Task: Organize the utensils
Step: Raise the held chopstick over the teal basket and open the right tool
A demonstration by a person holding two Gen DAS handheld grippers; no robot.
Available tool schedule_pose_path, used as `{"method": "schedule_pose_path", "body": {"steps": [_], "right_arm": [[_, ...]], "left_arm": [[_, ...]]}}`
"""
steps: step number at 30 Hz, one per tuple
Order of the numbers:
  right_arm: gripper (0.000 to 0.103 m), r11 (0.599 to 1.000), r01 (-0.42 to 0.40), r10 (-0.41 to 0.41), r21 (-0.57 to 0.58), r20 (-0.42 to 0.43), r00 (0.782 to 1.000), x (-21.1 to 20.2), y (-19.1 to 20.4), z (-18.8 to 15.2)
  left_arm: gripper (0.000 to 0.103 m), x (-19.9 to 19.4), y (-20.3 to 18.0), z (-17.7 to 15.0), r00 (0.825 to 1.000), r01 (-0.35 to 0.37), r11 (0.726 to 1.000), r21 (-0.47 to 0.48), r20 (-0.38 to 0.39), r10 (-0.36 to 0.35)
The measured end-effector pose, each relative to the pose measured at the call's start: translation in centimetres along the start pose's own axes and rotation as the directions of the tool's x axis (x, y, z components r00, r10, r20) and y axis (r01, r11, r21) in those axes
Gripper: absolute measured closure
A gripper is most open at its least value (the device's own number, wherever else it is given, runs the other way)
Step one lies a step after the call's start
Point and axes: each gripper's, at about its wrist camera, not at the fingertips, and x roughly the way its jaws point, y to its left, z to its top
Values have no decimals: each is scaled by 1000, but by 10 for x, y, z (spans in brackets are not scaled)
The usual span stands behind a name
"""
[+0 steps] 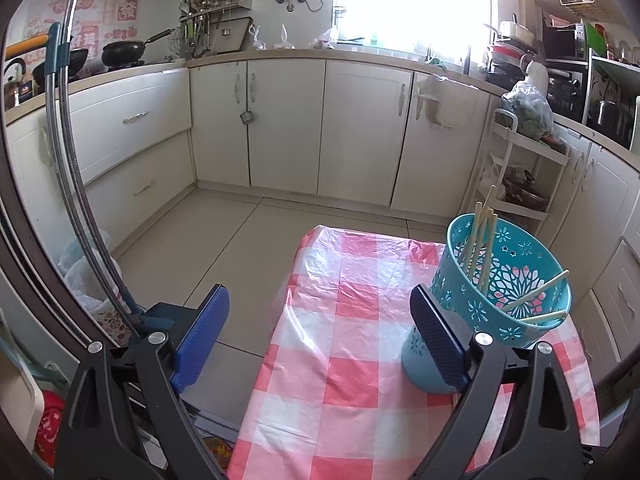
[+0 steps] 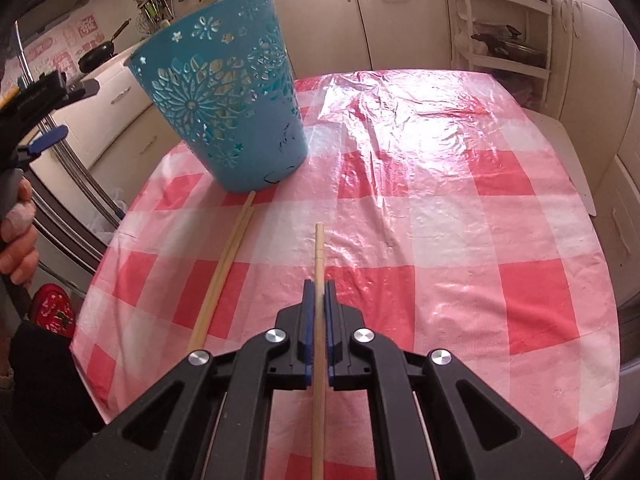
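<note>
The tabletop (image 2: 440, 200), wearing a red-and-white checked plastic cloth, is carrying everything the task concerns. The teal cut-out basket (image 2: 224, 104) is standing near the table's far-left corner in the right wrist view, and it looks to be leaning rather than sitting square. The left wrist view is showing several wooden chopsticks (image 1: 482, 240) already inside it, some poking up past the rim and a couple lying across the mouth, so I judge the sorting to be well under way.

Work is remaining, though. A pair of chopsticks (image 2: 224, 268) is lying side by side on the cloth, running from the near-left edge up to the foot of the basket, the far tips almost touching its base. One more chopstick (image 2: 319, 264) is sitting in the right gripper (image 2: 319, 294), so by my count at least three are waiting to go in.

The right gripper's blue pads (image 2: 307, 304) are pressing in from both sides on that single chopstick, which is running lengthwise between them, its tip pointing out over the middle of the table.

The left gripper (image 1: 320, 320) is spreading its fingers wide with nothing between them. Its right-hand pad (image 1: 436, 340) is sitting in front of the basket's lower wall; I cannot tell whether it is touching. A hand (image 2: 18, 236) is gripping that tool's handle beyond the table's left edge.
</note>
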Motion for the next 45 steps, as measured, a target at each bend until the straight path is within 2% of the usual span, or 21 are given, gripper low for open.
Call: {"method": "schedule_pose_path", "body": {"steps": [5,9,13,19,24,28,31,35,42,45], "right_arm": [[98,995,-100,99,25,35,994,-23,5,4],[98,980,-191,185,57,93,978,-46,10,19],[98,957,-282,267,64,180,947,-71,20,48],[98,922,-387,360,24,315,878,-93,44,114],[98,918,-397,357,3,435,827,-93,65,171],[98,943,-334,277,14,525,805,-73,76,210],[97,963,-269,212,25,546,811,-52,82,225],[97,979,-201,152,40,516,843,-20,81,230],[97,987,-159,140,6,441,887,-5,81,209],[96,989,-145,146,-34,429,892,-14,84,198]], "left_arm": [[14,2,-1,-2,1000,-7,1000,9,-9,8],[12,4,-3,-3,1000,-12,1000,17,-16,12],[11,6,-2,-4,999,-16,1000,18,-30,17],[10,8,3,-5,999,-16,1000,-7,-48,16],[10,10,5,-5,999,-17,1000,-18,-52,16],[10,11,7,-3,998,-15,999,-29,-54,13],[10,13,8,-2,998,-11,999,-43,-61,8],[9,16,10,0,998,-6,998,-59,-69,2],[9,18,12,0,997,-3,997,-72,-73,-2],[9,18,13,-2,997,-11,997,-72,-73,6]]}}
